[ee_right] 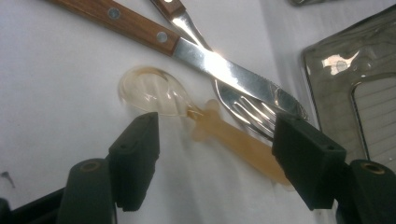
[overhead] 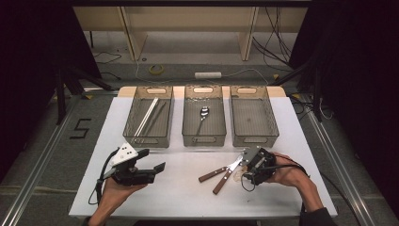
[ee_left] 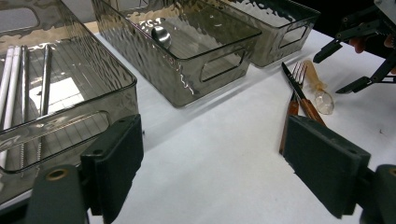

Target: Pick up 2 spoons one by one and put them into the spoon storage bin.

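Sorting is being done bit by bit here. Straws [overhead: 147,116] are already sitting in one bin [overhead: 147,140] and a metal spoon [overhead: 203,113] in the middle bin [overhead: 203,140], both well beyond the claws. The third bin [overhead: 253,140] is still being left bare. The right claw [ee_right: 215,140] is being held wide open, gripping nothing, with the amber spoon [ee_right: 205,122] lying between its jaws; knife [ee_right: 196,49] and fork [ee_right: 243,105] are waiting just past it. The left claw [ee_left: 212,161] is being held open too, on nothing.
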The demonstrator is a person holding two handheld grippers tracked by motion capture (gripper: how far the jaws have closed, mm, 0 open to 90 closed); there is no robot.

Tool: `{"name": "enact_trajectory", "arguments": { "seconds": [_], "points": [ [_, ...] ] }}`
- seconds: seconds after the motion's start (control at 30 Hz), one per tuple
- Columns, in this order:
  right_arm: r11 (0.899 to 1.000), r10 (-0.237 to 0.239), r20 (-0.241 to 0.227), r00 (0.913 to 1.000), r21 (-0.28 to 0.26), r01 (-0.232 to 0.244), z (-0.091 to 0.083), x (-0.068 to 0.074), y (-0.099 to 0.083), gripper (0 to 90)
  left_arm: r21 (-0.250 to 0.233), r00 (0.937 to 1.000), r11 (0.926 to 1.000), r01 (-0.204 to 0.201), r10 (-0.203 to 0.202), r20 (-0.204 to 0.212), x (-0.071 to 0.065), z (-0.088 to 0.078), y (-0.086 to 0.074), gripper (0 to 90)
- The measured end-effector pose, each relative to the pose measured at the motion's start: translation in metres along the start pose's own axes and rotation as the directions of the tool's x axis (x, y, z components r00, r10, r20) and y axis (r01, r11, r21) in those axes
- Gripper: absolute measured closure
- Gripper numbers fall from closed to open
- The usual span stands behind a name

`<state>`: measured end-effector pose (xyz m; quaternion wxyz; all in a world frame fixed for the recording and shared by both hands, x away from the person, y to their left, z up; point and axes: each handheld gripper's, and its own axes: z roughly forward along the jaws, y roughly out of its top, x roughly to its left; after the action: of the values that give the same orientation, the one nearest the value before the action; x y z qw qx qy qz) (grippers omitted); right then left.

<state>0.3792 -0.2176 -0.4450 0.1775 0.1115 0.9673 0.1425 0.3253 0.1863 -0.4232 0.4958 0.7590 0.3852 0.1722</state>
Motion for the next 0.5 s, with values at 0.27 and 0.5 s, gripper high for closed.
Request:
{"name": "enact_trajectory", "arguments": {
  "seconds": [0.27,0.5],
  "points": [
    [0.998,-0.050,-0.020,0.9986,0.034,0.050,0.008,0.002,0.003,37.5,0.004,0.9999,0.9999,-0.016,0.016,-0.001,-0.002,0.000,-0.001,19.8],
    [0.996,-0.075,-0.030,0.9968,0.048,0.076,0.014,0.004,0.006,40.3,0.009,0.9997,0.9997,-0.024,0.024,0.000,-0.002,-0.001,-0.001,19.9]
  ]
}}
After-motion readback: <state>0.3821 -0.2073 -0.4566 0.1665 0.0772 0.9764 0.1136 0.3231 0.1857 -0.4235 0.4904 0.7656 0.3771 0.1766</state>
